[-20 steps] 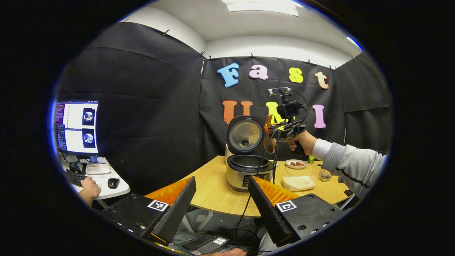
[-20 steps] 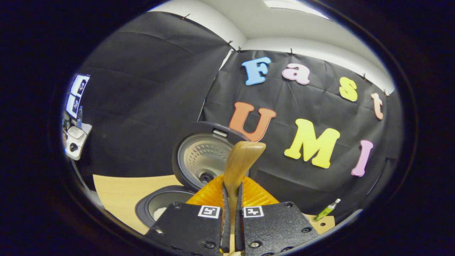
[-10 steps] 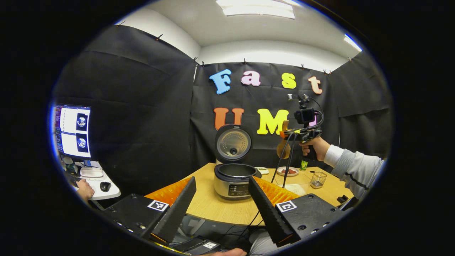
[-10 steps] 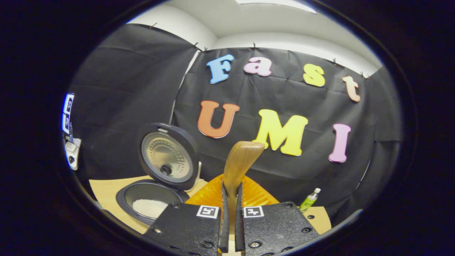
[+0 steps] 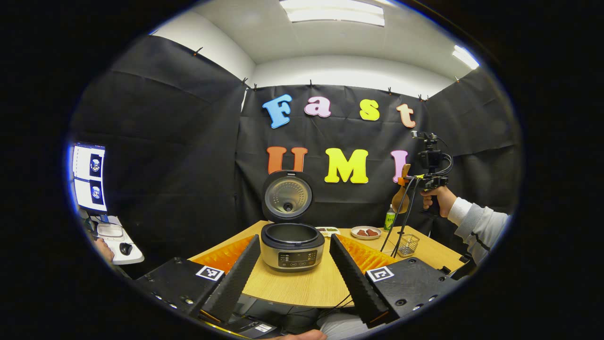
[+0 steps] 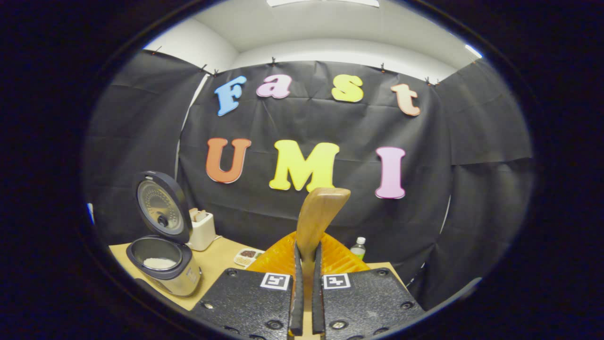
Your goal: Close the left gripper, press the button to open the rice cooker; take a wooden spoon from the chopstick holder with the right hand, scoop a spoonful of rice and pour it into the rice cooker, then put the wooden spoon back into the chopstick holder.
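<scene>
Above table (image 5: 302, 285) | right gripper (image 6: 306, 283) clamps wooden spoon (image 6: 318, 219) | rice cooker (image 6: 163, 262) apart

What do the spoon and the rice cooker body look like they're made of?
Spoon: likely wood, smooth and slightly glossy, judging by its warm brown tone and faint sheen.
Rice cooker: seemingly brushed metal body, silvery with soft reflections; its dark rim looks like plastic.

Ahead of the left jaws, on the wooden table (image 5: 302, 283), a small plate (image 5: 366, 232) with reddish pieces stands beside a green bottle (image 5: 390, 218). Far to their left, a lit monitor (image 5: 88, 177) stands above a computer mouse (image 5: 125, 248).
</scene>
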`<state>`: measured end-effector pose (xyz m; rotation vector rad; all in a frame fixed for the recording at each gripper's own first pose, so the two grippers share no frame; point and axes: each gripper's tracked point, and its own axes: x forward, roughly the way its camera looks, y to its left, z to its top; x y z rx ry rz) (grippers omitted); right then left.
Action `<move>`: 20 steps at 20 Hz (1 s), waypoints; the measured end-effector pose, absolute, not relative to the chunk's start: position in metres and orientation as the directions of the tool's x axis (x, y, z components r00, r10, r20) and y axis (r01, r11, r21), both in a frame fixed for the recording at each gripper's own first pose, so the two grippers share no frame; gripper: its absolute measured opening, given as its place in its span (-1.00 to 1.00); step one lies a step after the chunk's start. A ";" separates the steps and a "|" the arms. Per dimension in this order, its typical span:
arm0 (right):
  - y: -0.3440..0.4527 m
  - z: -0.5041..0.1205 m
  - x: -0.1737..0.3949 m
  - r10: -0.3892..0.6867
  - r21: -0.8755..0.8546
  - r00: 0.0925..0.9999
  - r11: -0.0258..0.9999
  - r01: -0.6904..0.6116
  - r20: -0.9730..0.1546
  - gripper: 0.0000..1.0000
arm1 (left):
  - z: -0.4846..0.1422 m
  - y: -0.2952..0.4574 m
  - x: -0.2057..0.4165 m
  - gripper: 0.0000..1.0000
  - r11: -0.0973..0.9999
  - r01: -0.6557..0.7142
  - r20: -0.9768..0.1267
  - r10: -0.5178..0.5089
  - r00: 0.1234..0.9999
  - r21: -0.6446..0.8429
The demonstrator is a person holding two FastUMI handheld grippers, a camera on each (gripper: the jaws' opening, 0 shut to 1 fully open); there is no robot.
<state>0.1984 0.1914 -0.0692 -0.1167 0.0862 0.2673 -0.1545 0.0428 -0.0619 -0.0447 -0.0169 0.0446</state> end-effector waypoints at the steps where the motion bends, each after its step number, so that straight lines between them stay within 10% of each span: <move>1: 0.178 -0.072 0.200 0.248 -0.098 0.963 0.961 -0.258 -0.102 -0.85 | -0.061 0.039 -0.153 0.89 0.998 -0.039 0.020 0.040 0.999 -0.048; 20: 0.081 -0.224 0.250 0.179 -0.002 0.947 0.983 -0.186 -0.267 -0.72 | -0.050 0.021 -0.099 0.89 0.998 -0.057 0.030 0.058 0.998 -0.027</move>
